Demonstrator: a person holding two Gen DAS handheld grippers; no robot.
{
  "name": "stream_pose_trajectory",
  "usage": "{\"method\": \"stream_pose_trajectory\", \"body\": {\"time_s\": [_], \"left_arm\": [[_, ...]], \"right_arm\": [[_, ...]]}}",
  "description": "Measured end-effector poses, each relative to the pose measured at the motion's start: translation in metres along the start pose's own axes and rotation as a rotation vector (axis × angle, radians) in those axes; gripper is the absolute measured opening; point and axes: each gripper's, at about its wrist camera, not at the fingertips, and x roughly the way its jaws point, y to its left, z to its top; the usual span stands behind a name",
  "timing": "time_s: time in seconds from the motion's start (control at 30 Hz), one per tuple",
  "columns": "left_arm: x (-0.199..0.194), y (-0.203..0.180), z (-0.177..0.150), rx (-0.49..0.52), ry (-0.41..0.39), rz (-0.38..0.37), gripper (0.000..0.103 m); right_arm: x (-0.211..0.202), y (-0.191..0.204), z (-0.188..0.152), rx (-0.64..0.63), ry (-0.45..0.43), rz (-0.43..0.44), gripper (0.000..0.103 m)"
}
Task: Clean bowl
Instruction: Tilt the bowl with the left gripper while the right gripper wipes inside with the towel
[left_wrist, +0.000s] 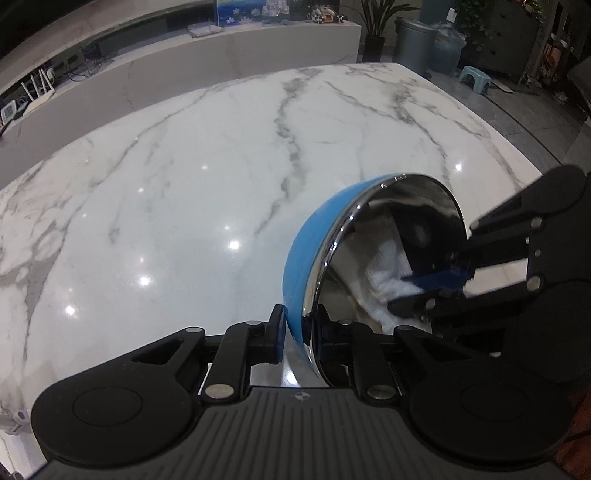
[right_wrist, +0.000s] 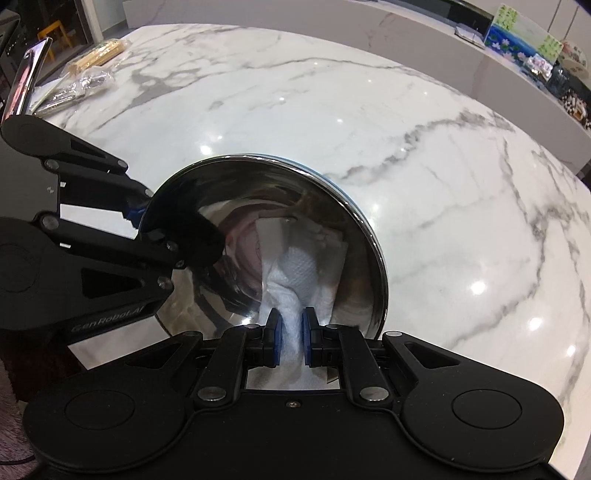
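Observation:
The bowl, blue outside and mirror-bright steel inside, stands tilted on edge over the marble table. My left gripper is shut on its lower rim, one pad outside and one inside. In the right wrist view the same gripper clamps the left rim of the bowl. My right gripper is shut on a white paper towel that is pressed against the bowl's inner wall. It reaches into the bowl from the right in the left wrist view, with the towel at its tips.
A clear plastic bag with metal items and a wooden piece lie at the table's far left corner. A chrome object stands at the left edge. Behind the table run a marble ledge, a metal bin and a small stool.

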Motion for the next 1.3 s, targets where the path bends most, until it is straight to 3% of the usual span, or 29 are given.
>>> {"method": "stream_pose_trajectory", "body": {"time_s": [0.07, 0.17, 0.2, 0.43, 0.6, 0.93, 1.17, 1.3], "left_arm": [[-0.001, 0.003, 0.002, -0.012, -0.006, 0.007, 0.012], [-0.001, 0.003, 0.003, -0.012, -0.012, 0.020, 0.012], [-0.001, 0.003, 0.004, -0.010, -0.014, 0.023, 0.012], [0.002, 0.003, 0.004, -0.005, -0.009, 0.026, 0.012], [0.002, 0.003, 0.005, -0.004, -0.008, 0.025, 0.012], [0.008, -0.001, -0.005, -0.002, 0.032, 0.020, 0.021], [0.005, 0.004, -0.003, -0.013, 0.040, -0.025, 0.016], [0.006, 0.009, 0.002, -0.026, 0.055, -0.036, 0.015]], "right_arm": [[-0.010, 0.009, -0.012, 0.023, 0.002, 0.043, 0.009], [-0.008, 0.007, -0.011, 0.088, 0.005, 0.205, 0.009], [-0.006, 0.013, -0.010, 0.092, 0.004, 0.222, 0.009], [-0.003, 0.043, -0.003, 0.005, 0.020, 0.107, 0.009], [-0.009, 0.047, -0.010, -0.071, -0.017, -0.036, 0.009], [-0.008, 0.046, -0.006, -0.052, -0.044, -0.042, 0.009], [-0.009, 0.044, -0.004, -0.002, -0.048, -0.022, 0.009], [-0.035, 0.031, -0.011, 0.001, -0.090, -0.018, 0.009]]}}
